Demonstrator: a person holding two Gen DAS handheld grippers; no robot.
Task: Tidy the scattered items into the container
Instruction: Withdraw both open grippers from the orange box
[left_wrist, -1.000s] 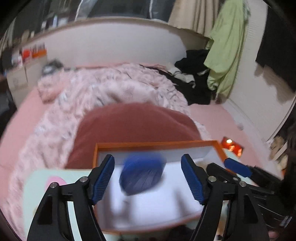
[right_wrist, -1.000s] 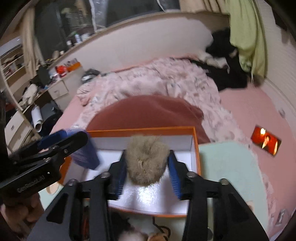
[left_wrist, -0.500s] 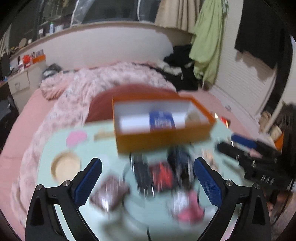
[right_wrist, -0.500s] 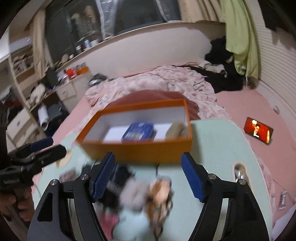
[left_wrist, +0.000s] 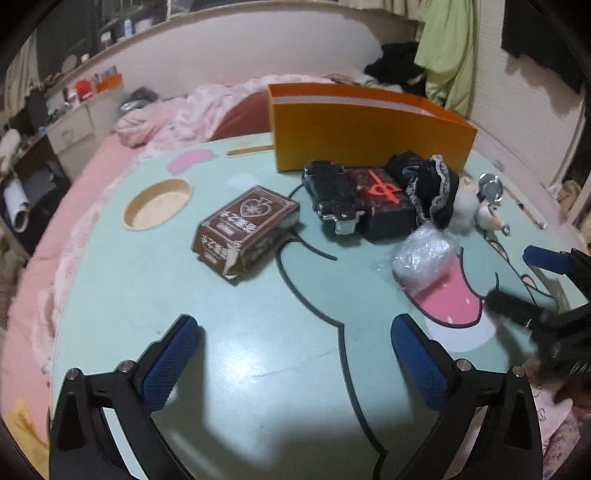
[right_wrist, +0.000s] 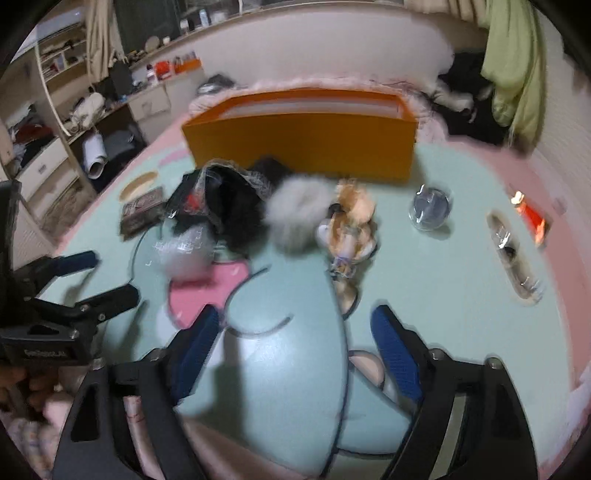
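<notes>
The orange box (left_wrist: 369, 133) (right_wrist: 303, 144) stands at the far side of the mint table. In front of it lie a brown carton (left_wrist: 243, 225), a black device (left_wrist: 332, 192), a black case with a red mark (left_wrist: 384, 203), black lace cloth (left_wrist: 428, 184), a plastic-wrapped bundle (left_wrist: 421, 254), a grey pompom (right_wrist: 295, 210) and a small doll (right_wrist: 351, 221). My left gripper (left_wrist: 293, 328) hovers near the table's front, jaws still opening, nothing between them. My right gripper (right_wrist: 295, 317) is beside it, jaws also opening and empty, just short of the doll.
A round glass item (right_wrist: 430, 208) sits right of the doll. The table has a round wooden recess (left_wrist: 159, 203) at left and a slot (right_wrist: 513, 251) at right. A lit phone (right_wrist: 528, 214) lies on the pink bed beyond. Shelves and drawers stand at the left.
Both grippers were over the box, the left by a blue item, the right around a tan pompom. Both have pulled back and down toward the near table, jaws wider and empty.
</notes>
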